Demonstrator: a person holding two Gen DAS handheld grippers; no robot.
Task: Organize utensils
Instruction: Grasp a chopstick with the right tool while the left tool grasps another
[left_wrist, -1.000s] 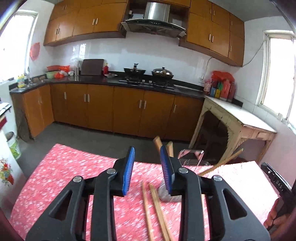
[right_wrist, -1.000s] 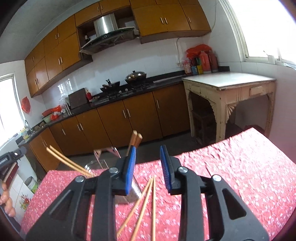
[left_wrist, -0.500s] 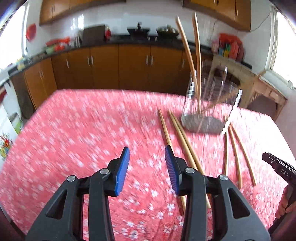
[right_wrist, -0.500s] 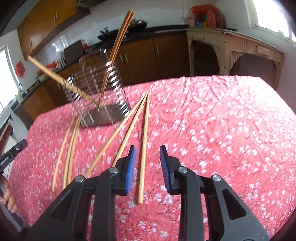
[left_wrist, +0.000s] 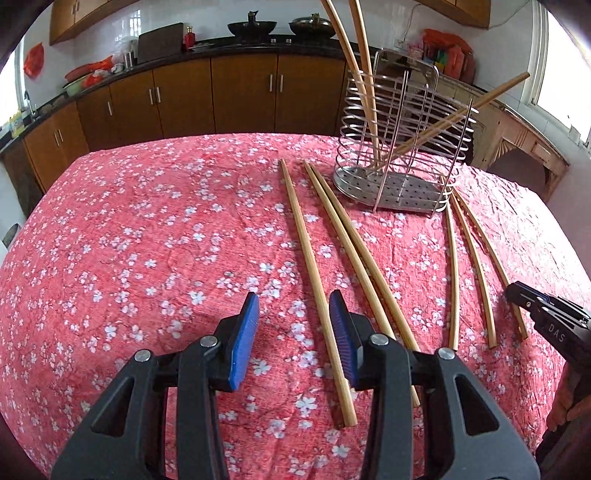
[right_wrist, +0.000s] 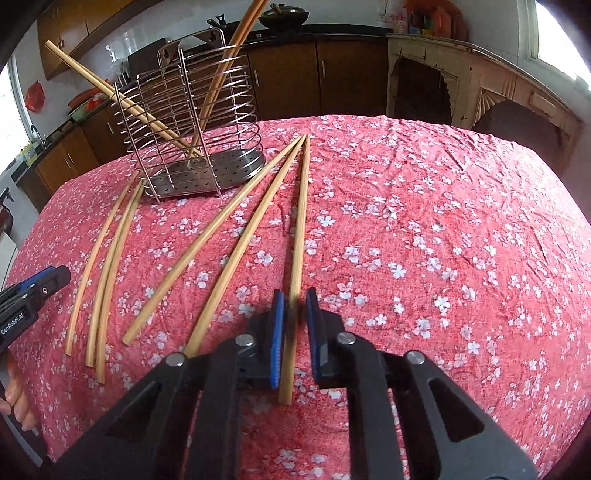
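The right gripper had just been closing, and its blue pads now sat clamped on the near end of a chopstick lying flat on the floral tablecloth. That stick ran straight away from the jaws, its long axis in line with the fingers, the far tip pointing toward the wire rack.

The left gripper stood with its jaws apart, holding nothing; another chopstick lay between the pads, close to the right-hand one, also running lengthwise toward the rack. Just beside it lay a pair of chopsticks.

So the right hand looked the readier to lift. Its stick would probably have to be tipped upright to go into the rack.

Farther off, three thinner chopsticks lay near the rack's foot. The rack itself stood upright, with three chopsticks already leaning in it.
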